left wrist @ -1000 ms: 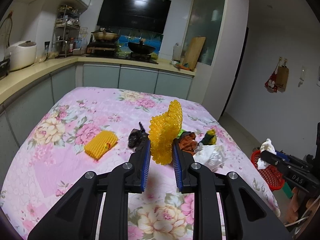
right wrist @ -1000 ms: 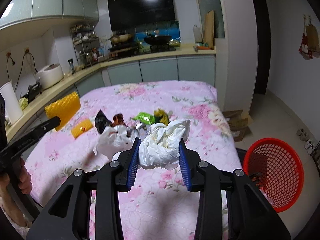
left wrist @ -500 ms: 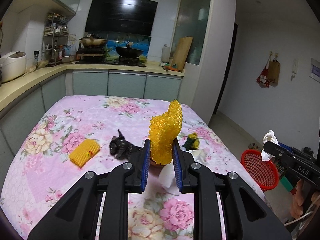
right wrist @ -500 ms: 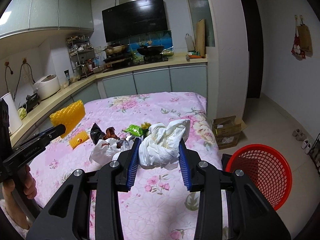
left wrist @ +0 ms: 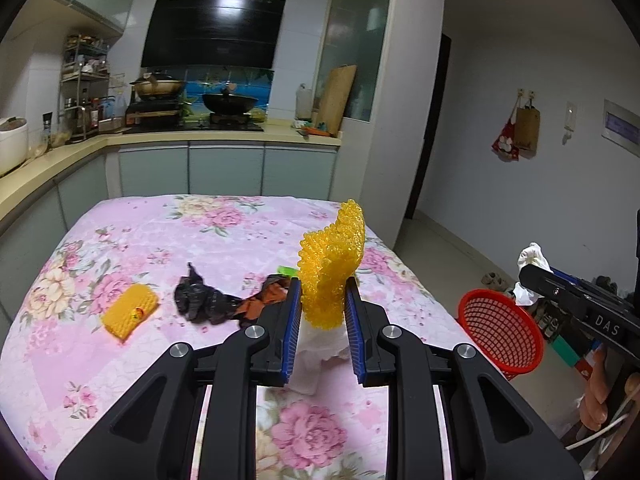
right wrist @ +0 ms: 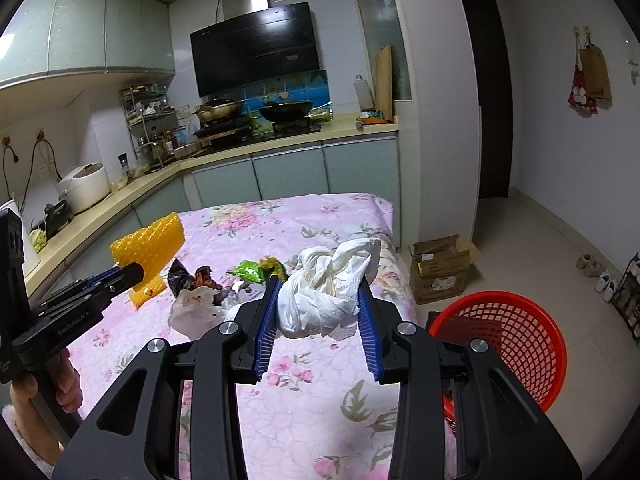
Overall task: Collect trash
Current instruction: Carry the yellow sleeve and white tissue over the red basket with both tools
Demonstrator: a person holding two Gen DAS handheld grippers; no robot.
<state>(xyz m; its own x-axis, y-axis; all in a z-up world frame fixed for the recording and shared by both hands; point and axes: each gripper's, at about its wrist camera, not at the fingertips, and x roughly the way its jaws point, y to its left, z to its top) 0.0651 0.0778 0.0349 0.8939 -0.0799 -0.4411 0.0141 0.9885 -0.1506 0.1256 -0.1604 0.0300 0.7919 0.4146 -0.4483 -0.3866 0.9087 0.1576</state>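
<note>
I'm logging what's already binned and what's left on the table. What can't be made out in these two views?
- Red basket: right wrist view, its floor hidden by the right tongs and the white plastic bag; contents unclear.
- White paper: left wrist view, mostly behind the left tongs gripping yellow bubble wrap.
- Wrapper pile: overlapping, count uncertain.

My fingers [left wrist: 294,326] are ribbed blue plastic; the bubble wrap [left wrist: 332,268] is glossy, the tissue [right wrist: 326,290] crumpled matt, the cloth [left wrist: 224,224] soft cotton.

"DAS" on right gripper [left wrist: 534,276] body; "GenRobot.AI" on left gripper [right wrist: 134,272] body. Box [right wrist: 442,266] print unreadable.
</note>
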